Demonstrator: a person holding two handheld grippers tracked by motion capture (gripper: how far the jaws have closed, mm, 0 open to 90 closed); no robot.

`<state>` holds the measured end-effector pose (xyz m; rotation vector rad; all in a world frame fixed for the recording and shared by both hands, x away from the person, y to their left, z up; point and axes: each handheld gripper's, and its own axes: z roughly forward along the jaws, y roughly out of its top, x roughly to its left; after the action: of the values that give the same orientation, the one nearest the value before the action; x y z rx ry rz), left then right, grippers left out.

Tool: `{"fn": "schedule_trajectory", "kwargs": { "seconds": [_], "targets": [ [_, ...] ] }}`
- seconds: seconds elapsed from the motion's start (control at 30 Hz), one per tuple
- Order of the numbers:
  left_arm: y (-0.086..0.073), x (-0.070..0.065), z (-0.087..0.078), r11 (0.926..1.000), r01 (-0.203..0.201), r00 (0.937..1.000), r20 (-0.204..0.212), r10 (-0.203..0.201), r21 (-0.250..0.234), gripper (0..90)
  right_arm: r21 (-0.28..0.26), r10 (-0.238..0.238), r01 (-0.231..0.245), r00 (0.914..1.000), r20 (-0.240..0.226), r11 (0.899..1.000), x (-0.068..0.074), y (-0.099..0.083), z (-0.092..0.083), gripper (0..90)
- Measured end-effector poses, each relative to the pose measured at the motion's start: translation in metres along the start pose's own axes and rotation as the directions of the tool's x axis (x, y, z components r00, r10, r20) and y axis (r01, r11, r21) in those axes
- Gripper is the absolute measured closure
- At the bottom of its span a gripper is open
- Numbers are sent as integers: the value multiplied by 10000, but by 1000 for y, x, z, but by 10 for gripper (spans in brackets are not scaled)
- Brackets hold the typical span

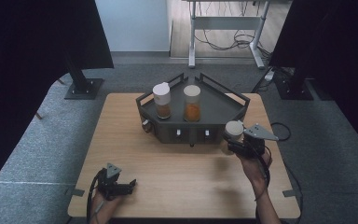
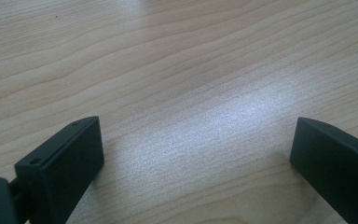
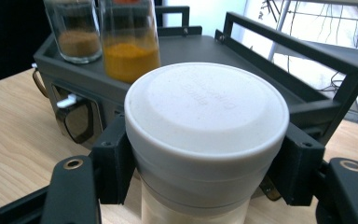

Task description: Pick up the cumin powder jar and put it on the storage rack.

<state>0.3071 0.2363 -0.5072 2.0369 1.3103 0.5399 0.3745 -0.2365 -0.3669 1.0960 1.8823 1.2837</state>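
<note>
I am holding a white-lidded jar (image 3: 205, 140) at the grey tray's (image 1: 214, 109) front edge.
Right gripper (image 1: 242, 142) fingers are clamping its lid for carrying; left gripper (image 1: 116, 184) is resting wide open, empty, on the surface (image 1: 177, 168); two spice jars (image 1: 177, 102) are standing inside the tray.

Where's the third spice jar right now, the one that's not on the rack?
The white-capped jar sits clamped in the right gripper, just right of the dark rack's front.
</note>
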Motion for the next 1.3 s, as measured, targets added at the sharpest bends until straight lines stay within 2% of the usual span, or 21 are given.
{"fn": "schedule_trajectory", "kwargs": {
  "seconds": [0.8, 1.3],
  "targets": [
    [0, 0, 0, 10000, 69, 10000, -3, -69, -48, 23, -174, -149, 147, 9998, -107, 9997, 2, 45, -5, 330],
    [0, 0, 0, 10000, 50, 10000, -9, -50, -47, 23, -264, -229, 229, 9997, -3, 9994, 4, 67, 3, 330]
  ]
}}
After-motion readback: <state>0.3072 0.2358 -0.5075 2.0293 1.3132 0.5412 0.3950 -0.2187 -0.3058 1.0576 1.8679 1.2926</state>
